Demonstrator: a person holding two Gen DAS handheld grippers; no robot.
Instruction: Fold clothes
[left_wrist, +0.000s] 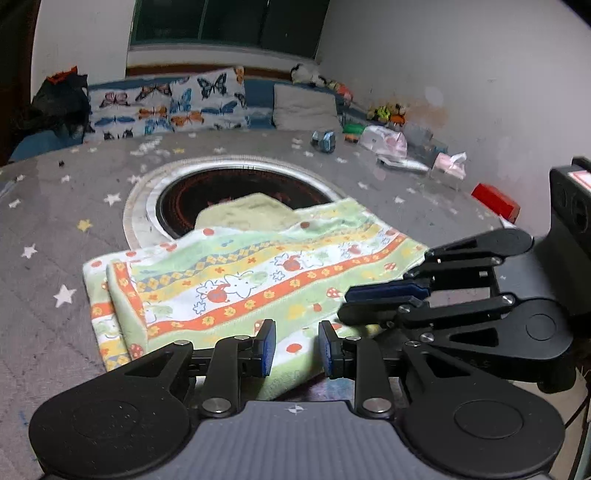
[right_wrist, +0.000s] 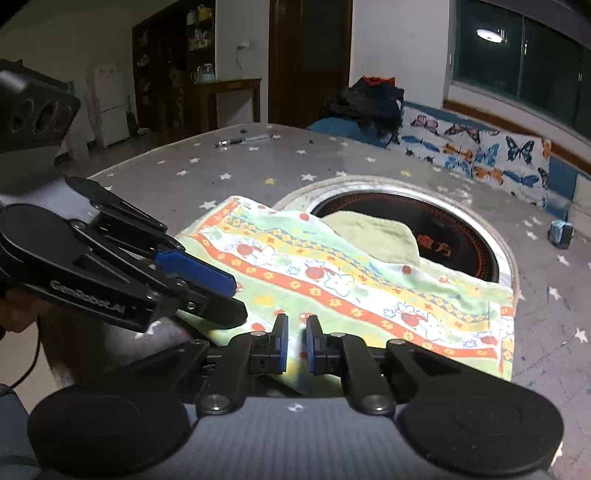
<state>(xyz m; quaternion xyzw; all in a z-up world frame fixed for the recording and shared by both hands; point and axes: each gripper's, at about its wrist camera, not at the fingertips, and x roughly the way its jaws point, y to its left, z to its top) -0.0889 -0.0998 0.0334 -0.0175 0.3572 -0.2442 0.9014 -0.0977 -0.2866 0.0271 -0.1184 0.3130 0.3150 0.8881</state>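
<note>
One patterned cloth (left_wrist: 255, 280) lies folded at mid-frame on the grey starred desk (left_wrist: 55, 229), far edge draped over the round burner (left_wrist: 236, 188) — its long axis runs lower left to upper right. Two grippers: left gripper (left_wrist: 295, 347) jaws narrowly parted over the near hem, right gripper (right_wrist: 295, 341) jaws nearly closed, cloth between them.

The towel (left_wrist: 255, 280) is pale green with orange and yellow flower stripes, white rabbits and red mushrooms; its turned-up underside (left_wrist: 247, 216) is plain light green. The tablecloth (left_wrist: 74, 229) is grey with white and yellow stars. The round inset (right_wrist: 454, 236) is black with red markings inside a silver ring. The cushion (left_wrist: 166, 107) is white with blue, orange and pink butterflies. Both grippers are black with blue pads (left_wrist: 267, 347).
</note>
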